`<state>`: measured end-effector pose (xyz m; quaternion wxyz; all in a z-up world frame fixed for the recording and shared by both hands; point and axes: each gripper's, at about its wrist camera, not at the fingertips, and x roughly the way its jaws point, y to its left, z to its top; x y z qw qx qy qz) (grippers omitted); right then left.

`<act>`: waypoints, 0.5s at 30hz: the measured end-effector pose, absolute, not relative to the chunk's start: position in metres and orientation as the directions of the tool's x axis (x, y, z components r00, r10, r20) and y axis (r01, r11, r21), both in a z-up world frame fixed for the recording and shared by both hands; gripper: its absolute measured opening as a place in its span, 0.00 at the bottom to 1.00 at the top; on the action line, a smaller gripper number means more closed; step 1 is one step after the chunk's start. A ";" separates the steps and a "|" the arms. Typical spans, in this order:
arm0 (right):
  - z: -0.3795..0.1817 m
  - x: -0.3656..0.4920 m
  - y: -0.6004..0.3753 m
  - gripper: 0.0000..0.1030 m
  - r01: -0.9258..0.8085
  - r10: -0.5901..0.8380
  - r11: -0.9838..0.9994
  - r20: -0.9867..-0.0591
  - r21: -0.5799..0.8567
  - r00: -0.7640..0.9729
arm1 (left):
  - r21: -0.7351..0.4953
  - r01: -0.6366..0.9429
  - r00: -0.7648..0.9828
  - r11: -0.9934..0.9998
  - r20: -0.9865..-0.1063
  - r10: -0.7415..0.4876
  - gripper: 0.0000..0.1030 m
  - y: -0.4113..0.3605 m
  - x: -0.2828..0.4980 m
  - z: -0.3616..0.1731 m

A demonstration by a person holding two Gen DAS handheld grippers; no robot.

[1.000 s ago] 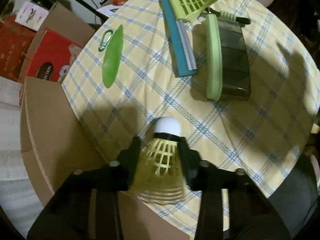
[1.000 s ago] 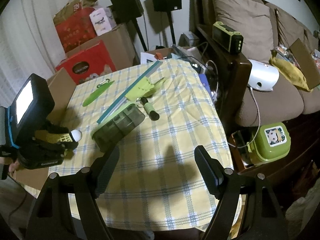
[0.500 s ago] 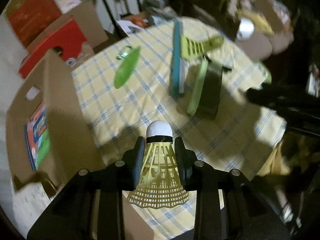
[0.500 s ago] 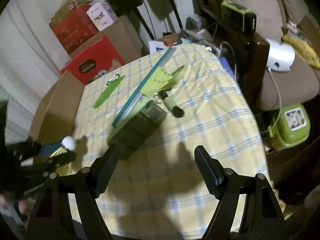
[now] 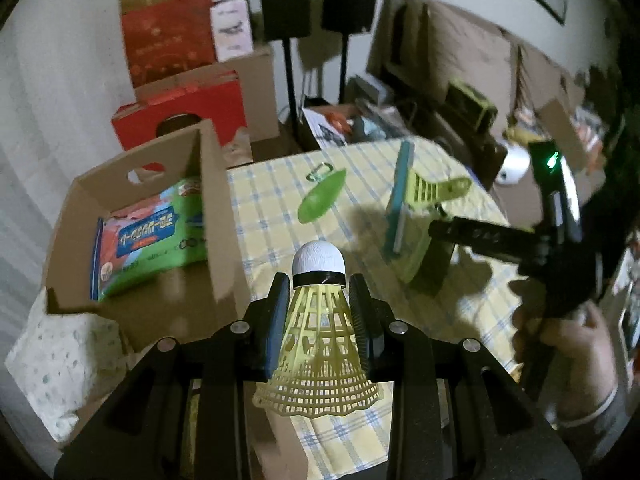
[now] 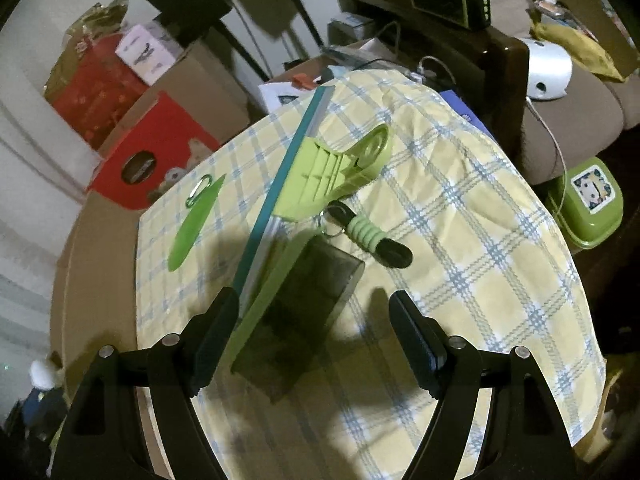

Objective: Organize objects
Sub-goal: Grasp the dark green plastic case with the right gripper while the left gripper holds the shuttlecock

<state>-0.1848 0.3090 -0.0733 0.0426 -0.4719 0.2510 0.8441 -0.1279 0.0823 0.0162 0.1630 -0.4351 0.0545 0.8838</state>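
Observation:
My left gripper point(image 5: 319, 300) is shut on a yellow shuttlecock point(image 5: 318, 344) with a white cork tip, held above the table's left edge beside an open cardboard box point(image 5: 216, 216). The box holds a green and blue packet point(image 5: 152, 240). My right gripper point(image 6: 314, 340) is open and empty, just above a dark case with a green lid point(image 6: 296, 312); it also shows in the left wrist view point(image 5: 500, 240). On the yellow checked tablecloth point(image 6: 460, 240) lie a teal squeegee with a green clip point(image 6: 320, 176), a green leaf-shaped tool point(image 6: 192, 228) and a green-handled key tool point(image 6: 372, 240).
Red boxes point(image 5: 180, 112) and speaker stands point(image 5: 288, 40) stand behind the table. A sofa point(image 6: 580, 112) with a white device and a green speaker is at the right. A green lunch box point(image 6: 592, 200) sits low at the right.
My left gripper has lifted and tilted up with the shuttlecock, so the box interior shows. My right gripper has moved forward and down over the dark case.

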 end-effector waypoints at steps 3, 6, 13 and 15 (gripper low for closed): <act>-0.077 -0.190 0.305 0.77 -0.342 -0.134 -0.867 -0.830 0.363 -0.542 | -0.065 -0.314 -0.586 -0.947 -0.772 0.247 0.27 0.076 -0.124 0.018; -0.078 -0.195 0.302 0.77 -0.375 -0.104 -0.856 -0.830 0.355 -0.547 | -0.079 -0.306 -0.594 -0.949 -0.763 0.255 0.27 0.072 -0.121 0.019; -0.083 -0.202 0.288 0.73 -0.378 -0.010 -0.889 -0.837 0.258 -0.548 | -0.109 -0.306 -0.599 -0.946 -0.750 0.280 0.27 0.064 -0.116 0.021; -0.084 -0.203 0.286 0.69 -0.370 0.017 -0.902 -0.839 0.221 -0.543 | -0.114 -0.305 -0.602 -0.946 -0.746 0.284 0.27 0.063 -0.115 0.022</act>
